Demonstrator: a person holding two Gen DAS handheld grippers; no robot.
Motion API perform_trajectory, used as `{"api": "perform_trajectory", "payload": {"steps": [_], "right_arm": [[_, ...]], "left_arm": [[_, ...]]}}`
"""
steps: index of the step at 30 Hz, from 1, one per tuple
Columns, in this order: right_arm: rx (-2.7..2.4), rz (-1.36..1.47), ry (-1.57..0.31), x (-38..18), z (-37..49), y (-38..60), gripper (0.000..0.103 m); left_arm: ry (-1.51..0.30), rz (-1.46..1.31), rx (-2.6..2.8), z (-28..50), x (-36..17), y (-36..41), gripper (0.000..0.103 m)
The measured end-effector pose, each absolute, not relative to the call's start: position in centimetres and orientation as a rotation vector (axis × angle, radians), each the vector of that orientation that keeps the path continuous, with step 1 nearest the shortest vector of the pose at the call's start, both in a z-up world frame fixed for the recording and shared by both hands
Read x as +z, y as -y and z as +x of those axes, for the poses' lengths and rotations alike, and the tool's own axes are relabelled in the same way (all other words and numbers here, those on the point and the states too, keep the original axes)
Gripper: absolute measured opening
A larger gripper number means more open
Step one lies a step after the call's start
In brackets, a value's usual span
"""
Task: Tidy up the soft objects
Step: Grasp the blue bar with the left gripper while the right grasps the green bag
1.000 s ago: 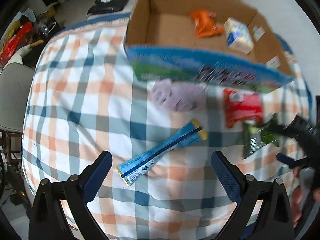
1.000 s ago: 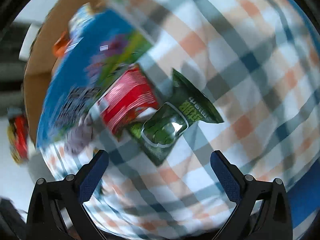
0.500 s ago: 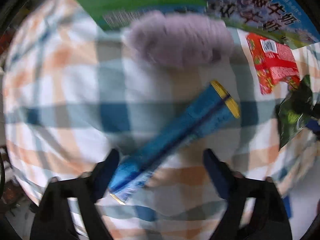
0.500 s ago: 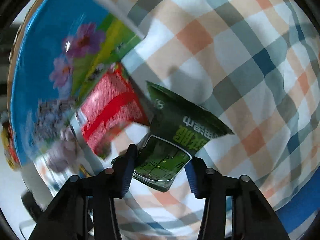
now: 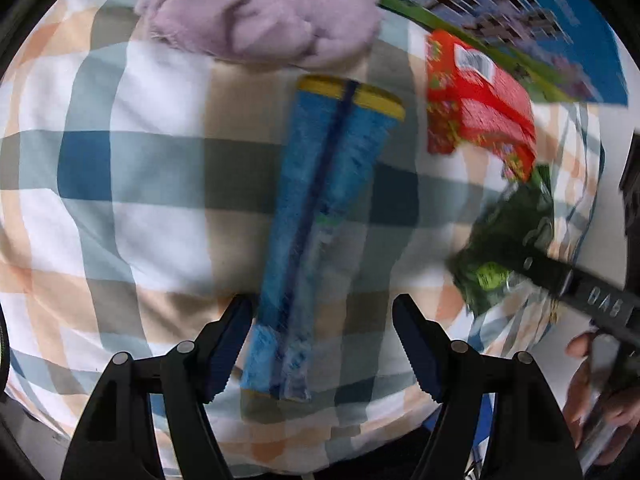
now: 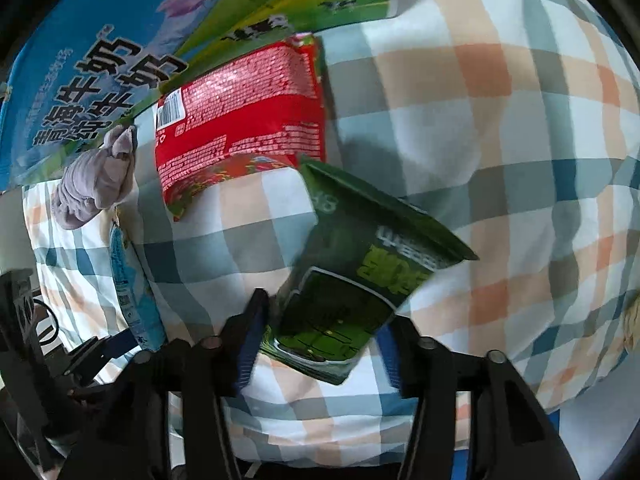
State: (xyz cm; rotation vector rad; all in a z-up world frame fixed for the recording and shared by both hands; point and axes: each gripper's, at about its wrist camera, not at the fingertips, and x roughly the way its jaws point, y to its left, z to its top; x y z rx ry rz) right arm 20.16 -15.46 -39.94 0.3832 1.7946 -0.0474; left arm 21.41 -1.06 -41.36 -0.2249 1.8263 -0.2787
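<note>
A long blue packet with a yellow end [image 5: 324, 208] lies on the checked cloth, its near end between the fingers of my left gripper [image 5: 322, 340], which stands open around it. A green snack bag [image 6: 360, 272] sits between the fingers of my right gripper [image 6: 320, 340], which is closed in on its lower end; the bag also shows in the left wrist view [image 5: 508, 240]. A red snack packet [image 6: 244, 120] and a lilac plush toy [image 5: 256, 12] lie next to the box.
A cardboard box with a blue and green printed side [image 6: 100, 52] stands at the back of the checked cloth [image 6: 500, 120]. The cloth's edge drops off close below both grippers. The left gripper shows at the right wrist view's lower left [image 6: 100, 352].
Both grippers moved down and in. The left one closed in around the blue packet's near end. The right one narrowed onto the green bag.
</note>
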Motion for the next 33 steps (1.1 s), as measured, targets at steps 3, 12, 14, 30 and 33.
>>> {"api": "perform_trajectory", "payload": {"steps": [3,12,14,30,33], "right_arm": [[-0.069,0.426,-1.811,-41.7,19.9,15.6,0.059],[0.041,0.296,-1.869,-41.5,18.9,14.4,0.048],[0.087,0.212,-1.874,-41.3,18.5,12.7,0.048],[-0.012,0.372,-1.77,-38.4,15.9,15.1,0.041],[-0.003,0.356,-1.755,-37.1,15.2,15.5,0.04]], "left_arm": [[-1.807,-0.236,-0.255,22.0,-41.6,1.2,0.07],[-1.757,-0.155,-0.261,21.7,-40.8,4.4,0.03],[-1.746,-0.123,-0.253,21.2,-41.0,5.1,0.03],[-1.645,-0.079,-0.215,20.6,-38.2,5.1,0.013],[-1.62,-0.079,-0.217,20.2,-36.5,4.7,0.012]]}}
